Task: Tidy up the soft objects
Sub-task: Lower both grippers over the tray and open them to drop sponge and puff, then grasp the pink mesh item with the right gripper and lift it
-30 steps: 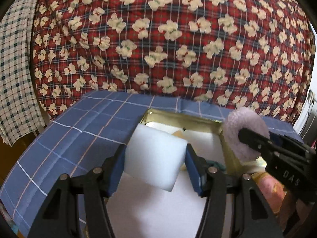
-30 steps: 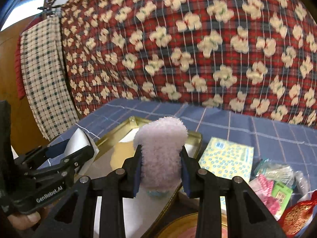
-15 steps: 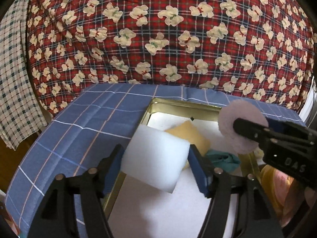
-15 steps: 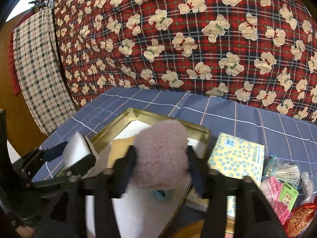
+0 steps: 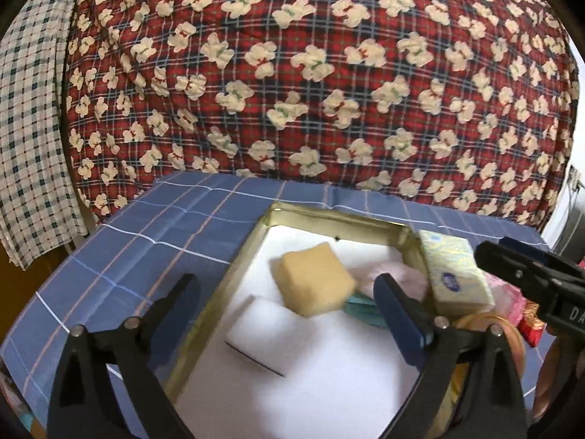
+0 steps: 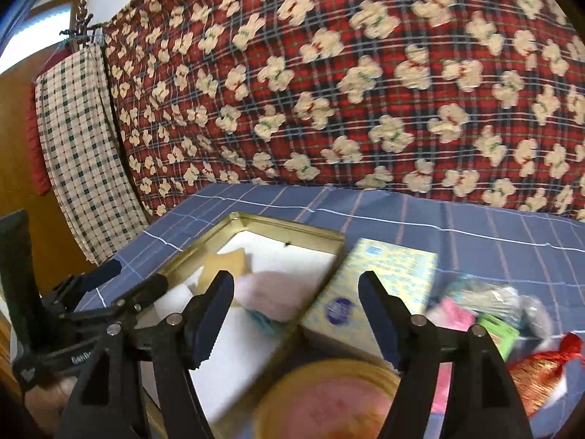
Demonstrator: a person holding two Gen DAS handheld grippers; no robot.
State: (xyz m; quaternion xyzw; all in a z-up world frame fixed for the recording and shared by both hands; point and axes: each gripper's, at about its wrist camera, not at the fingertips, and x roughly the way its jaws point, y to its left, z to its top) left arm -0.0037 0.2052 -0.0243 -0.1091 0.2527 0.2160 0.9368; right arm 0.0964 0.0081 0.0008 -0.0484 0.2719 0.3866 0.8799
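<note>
A gold tin tray (image 5: 226, 285) with a white lining sits on the blue checked cloth. In it lie a white foam block (image 5: 267, 325), a tan sponge (image 5: 314, 281), a pink fluffy puff (image 5: 398, 278) and a teal item (image 5: 362, 309). My left gripper (image 5: 289, 307) is open and empty above the white block. My right gripper (image 6: 296, 311) is open and empty above the tray's right rim (image 6: 292, 230); the pink puff (image 6: 270, 296) lies in the tray below it.
A yellow tissue pack (image 6: 376, 285) lies right of the tray. A round gold tin with a pink inside (image 6: 329, 402), plastic packets (image 6: 490, 303) and a red-gold pouch (image 6: 541, 373) lie at the right. A red bear-print quilt (image 5: 310, 73) rises behind the table.
Both grippers have opened. The white foam block dropped from the left gripper into the tray, and the pink puff dropped from the right gripper into the tray.
</note>
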